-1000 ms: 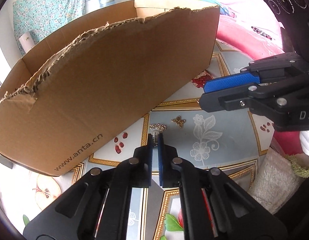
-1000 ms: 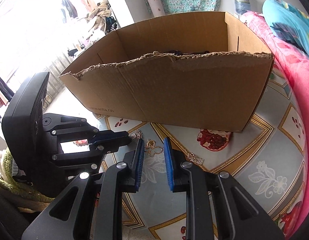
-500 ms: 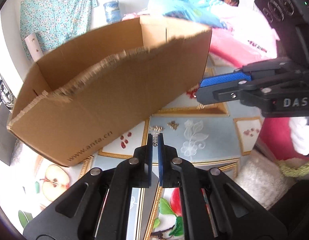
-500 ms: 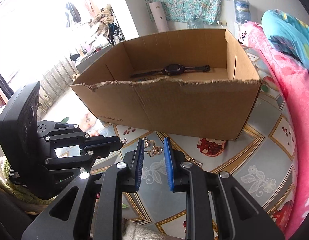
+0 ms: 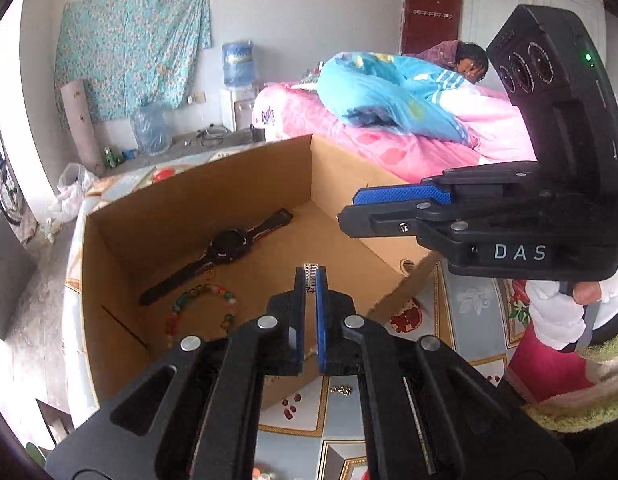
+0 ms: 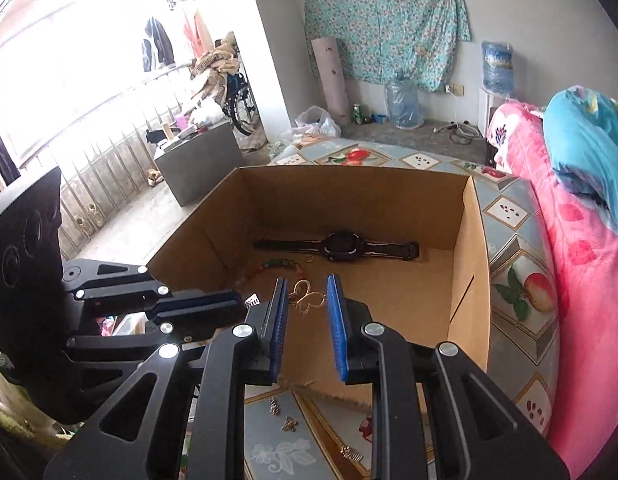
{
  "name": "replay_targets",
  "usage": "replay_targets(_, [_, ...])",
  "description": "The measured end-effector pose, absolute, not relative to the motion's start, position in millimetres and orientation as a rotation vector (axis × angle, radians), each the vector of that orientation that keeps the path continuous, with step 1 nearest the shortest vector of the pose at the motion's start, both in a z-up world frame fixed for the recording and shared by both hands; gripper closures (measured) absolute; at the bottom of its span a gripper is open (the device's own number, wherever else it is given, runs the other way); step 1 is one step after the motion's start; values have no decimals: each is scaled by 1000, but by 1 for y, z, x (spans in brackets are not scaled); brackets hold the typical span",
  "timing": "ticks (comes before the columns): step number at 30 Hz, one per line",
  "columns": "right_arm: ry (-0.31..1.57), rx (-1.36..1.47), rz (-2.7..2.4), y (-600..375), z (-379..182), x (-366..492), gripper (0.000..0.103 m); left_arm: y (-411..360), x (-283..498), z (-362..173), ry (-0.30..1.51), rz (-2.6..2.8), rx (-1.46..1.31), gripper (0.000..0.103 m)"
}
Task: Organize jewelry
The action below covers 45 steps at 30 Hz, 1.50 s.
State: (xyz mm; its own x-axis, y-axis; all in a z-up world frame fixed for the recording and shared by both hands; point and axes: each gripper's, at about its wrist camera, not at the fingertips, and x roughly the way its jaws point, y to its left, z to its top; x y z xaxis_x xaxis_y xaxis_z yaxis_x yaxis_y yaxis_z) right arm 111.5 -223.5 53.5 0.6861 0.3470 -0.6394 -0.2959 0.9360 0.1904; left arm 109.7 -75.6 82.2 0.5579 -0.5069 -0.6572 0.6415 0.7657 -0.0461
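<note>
Both claws have risen over the box (image 5: pixel 197 200): left claw (image 5: pixel 310 280) pinches a hairpin (image 5: pixel 311 276), right claw (image 6: pixel 307 300) a brooch (image 6: pixel 307 300).

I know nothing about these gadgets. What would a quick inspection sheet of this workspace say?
Surface: fruit-patterned cloth under an open cardboard box.
Job's things: black watch and bead bracelet lie in the box; small pieces rest on the cloth in front.
Clutter: nothing seen on the cloth besides jewelry.
Grippers: left gripper pinches a silver clip; right gripper holds a gold butterfly piece; both are above the box.
Cables: cords on the floor.
Surroundings: pink bed, water jug, wheelchair.
</note>
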Motion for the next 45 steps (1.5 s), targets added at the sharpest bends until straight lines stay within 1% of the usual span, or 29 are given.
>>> replay_targets(4, [803, 113, 336, -229, 40, 148, 83, -78, 141, 65, 783, -652, 168, 99])
replay_targets(6, [825, 118, 325, -230, 35, 157, 82, -80, 148, 61, 792, -639, 150, 98])
replay_targets(7, [827, 124, 319, -232, 34, 161, 82, -81, 151, 59, 797, -640, 146, 94])
replay_targets(8, [827, 133, 318, -234, 34, 162, 82, -82, 153, 58, 798, -634, 142, 88])
replay_targets(10, [816, 159, 319, -237, 36, 162, 82, -80, 154, 57, 792, -630, 127, 84])
replay_targets(11, [806, 175, 324, -241, 38, 161, 82, -78, 154, 57, 789, -632, 118, 83])
replay_targets(19, [725, 270, 351, -265, 58, 139, 81, -51, 141, 73, 733, -617, 42, 77])
replay_targets(25, [643, 305, 373, -281, 75, 97, 81, -29, 102, 91, 655, -646, 42, 77])
replay_targets(28, [622, 291, 394, -283, 75, 66, 81, -20, 75, 93, 623, -682, 73, 74])
replay_targets(29, [625, 282, 394, -284, 71, 56, 81, -18, 67, 92, 623, -696, 79, 70])
replay_targets(31, [635, 270, 383, -284, 61, 38, 81, -15, 53, 86, 642, -725, 89, 69])
replay_targets(35, [722, 323, 340, -288, 22, 16, 81, -22, 37, 62, 728, -763, 101, 68])
replay_targets(40, [872, 425, 303, -284, -39, 15, 81, -44, 37, 18, 802, -715, 167, 68])
replay_targets(42, [904, 422, 304, -278, -52, 18, 81, -57, 42, 1, 822, -674, 242, 68])
replay_targets(45, [913, 424, 332, -269, -57, 21, 81, -69, 50, -13, 821, -644, 302, 69])
